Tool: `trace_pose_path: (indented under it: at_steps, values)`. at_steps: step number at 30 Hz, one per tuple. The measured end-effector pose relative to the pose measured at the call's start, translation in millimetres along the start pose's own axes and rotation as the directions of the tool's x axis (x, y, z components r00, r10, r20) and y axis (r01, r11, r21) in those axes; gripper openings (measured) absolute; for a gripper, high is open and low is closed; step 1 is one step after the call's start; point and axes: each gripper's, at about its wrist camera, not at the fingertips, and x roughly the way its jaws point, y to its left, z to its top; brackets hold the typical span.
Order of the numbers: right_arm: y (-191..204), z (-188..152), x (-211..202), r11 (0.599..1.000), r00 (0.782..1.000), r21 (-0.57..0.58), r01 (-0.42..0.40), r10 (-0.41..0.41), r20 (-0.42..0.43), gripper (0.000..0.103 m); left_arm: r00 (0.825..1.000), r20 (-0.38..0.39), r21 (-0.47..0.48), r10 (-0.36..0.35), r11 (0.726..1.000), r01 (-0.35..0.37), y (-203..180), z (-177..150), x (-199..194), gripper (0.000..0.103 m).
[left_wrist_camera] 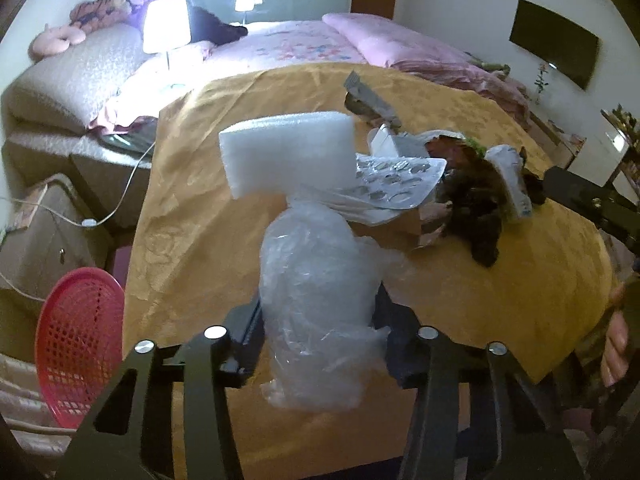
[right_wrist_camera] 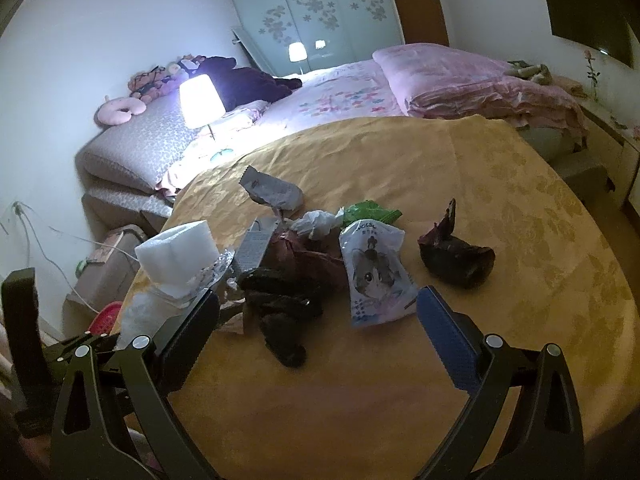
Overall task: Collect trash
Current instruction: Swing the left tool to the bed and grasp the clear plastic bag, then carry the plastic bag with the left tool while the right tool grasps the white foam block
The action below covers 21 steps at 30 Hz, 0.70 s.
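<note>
partly legible letters, roughly "wotsu", printed along the top of a white snack packet [right_wrist_camera: 374, 276] bearing a cartoon animal. smaller print below too blurred to read. nothing else legible.

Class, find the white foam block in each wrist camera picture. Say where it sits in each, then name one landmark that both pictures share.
Left wrist view: the white foam block lies just above centre, behind the clear plastic wrap.
Right wrist view: it sits at left of centre, at the trash pile's left edge.
Shared landmark: the lit lamp.
</note>
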Motion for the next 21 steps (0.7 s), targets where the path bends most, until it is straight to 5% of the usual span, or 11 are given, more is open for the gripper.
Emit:
trace_pose_path:
  at_steps: [9, 21]
  values:
    - [31, 12, -4, 0.993, 0.997, -0.099, -0.068, 0.07, 0.014, 0.096, 0.998, 0.061, -0.028, -0.024, 0.999, 0.026, 25, -8, -43, 0.041]
    - [133, 30, 70, 0.945, 0.976, -0.257, -0.2, 0.169, -0.138, 0.096, 0.961, 0.174, -0.159, 0.214, 0.969, -0.187, 94, -5, -86, 0.041]
